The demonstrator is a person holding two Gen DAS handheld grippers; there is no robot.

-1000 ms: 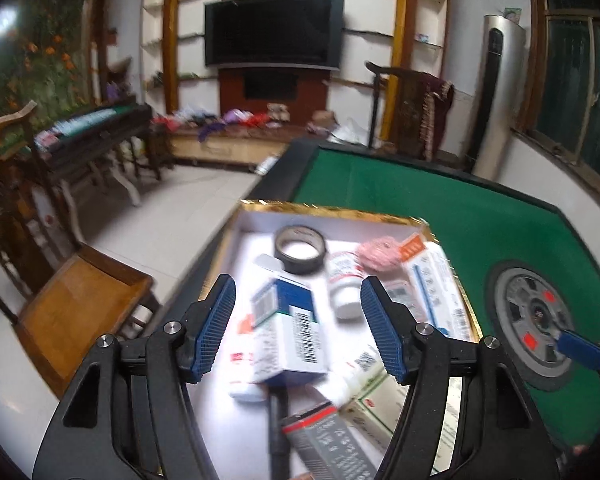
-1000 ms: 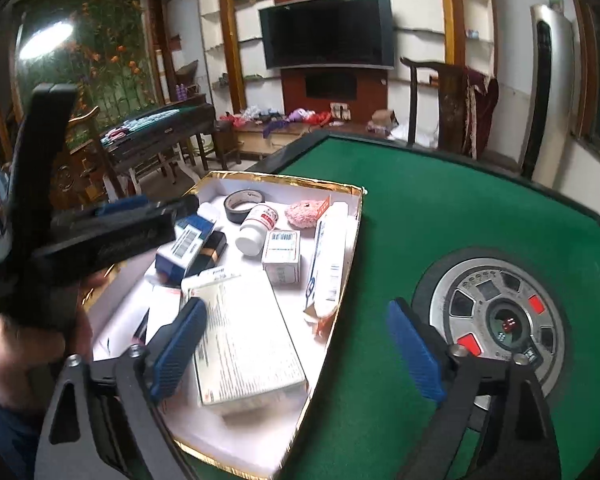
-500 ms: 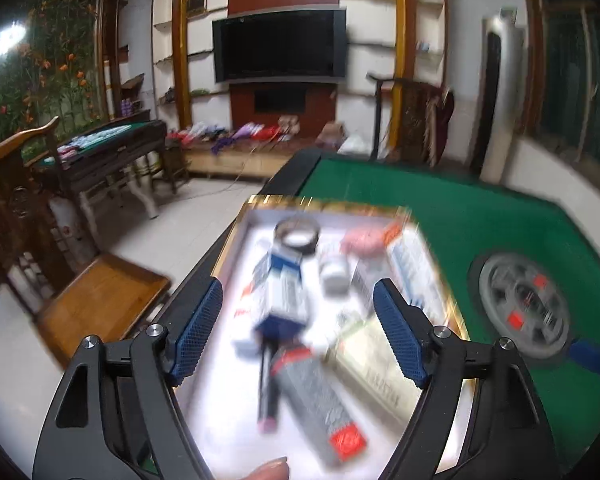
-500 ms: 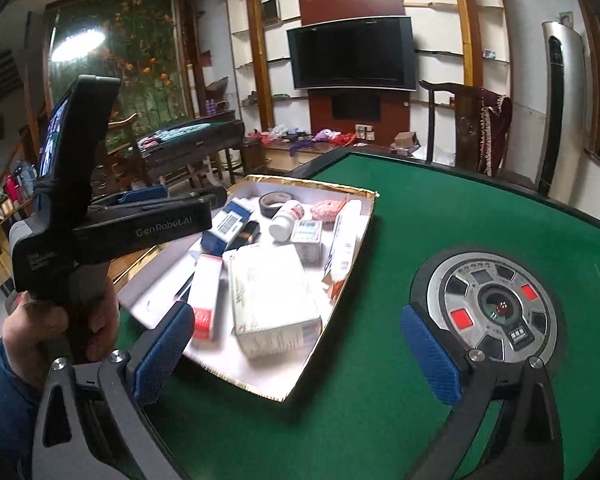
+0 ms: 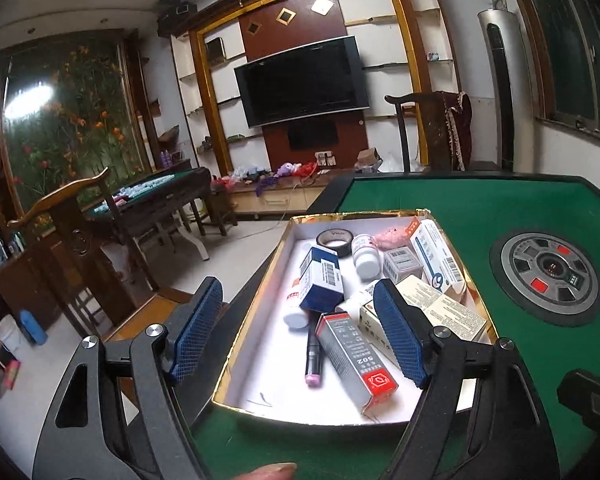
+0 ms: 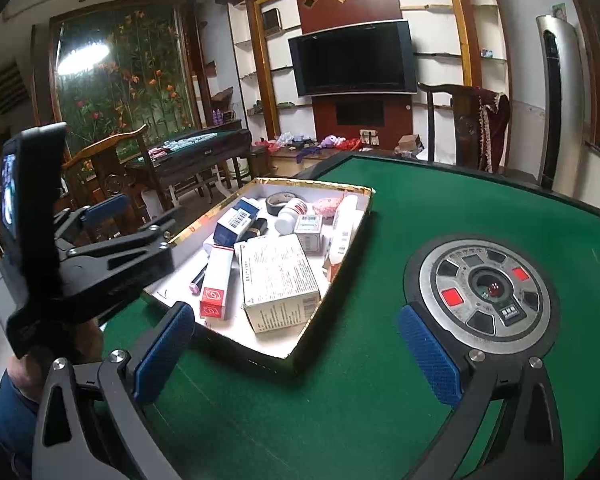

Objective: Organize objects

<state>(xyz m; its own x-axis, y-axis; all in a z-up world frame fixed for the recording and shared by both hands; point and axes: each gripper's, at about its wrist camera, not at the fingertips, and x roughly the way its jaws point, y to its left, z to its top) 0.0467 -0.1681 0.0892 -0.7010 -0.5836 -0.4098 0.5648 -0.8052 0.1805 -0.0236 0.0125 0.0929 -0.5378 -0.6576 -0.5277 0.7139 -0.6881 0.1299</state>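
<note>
Left gripper (image 5: 300, 328) is held with jaws apart, nothing between the pads; its jaws have just been opening; it is seen above the near left edge of the gold-rimmed tray (image 5: 256, 280). Right gripper (image 6: 296, 356) is also held wide apart and empty over the green table (image 6: 440, 208), near the tray's near right corner. Boxes, a white bottle (image 5: 366, 254), a tape roll (image 5: 335, 240) and a grey-red 502 box (image 5: 356, 356) are piled inside the tray, at the table's left side.

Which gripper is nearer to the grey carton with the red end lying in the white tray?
Left. The left gripper hovers open over the tray's near end, above the grey carton; the right gripper hangs open over green felt beside the tray.
</note>
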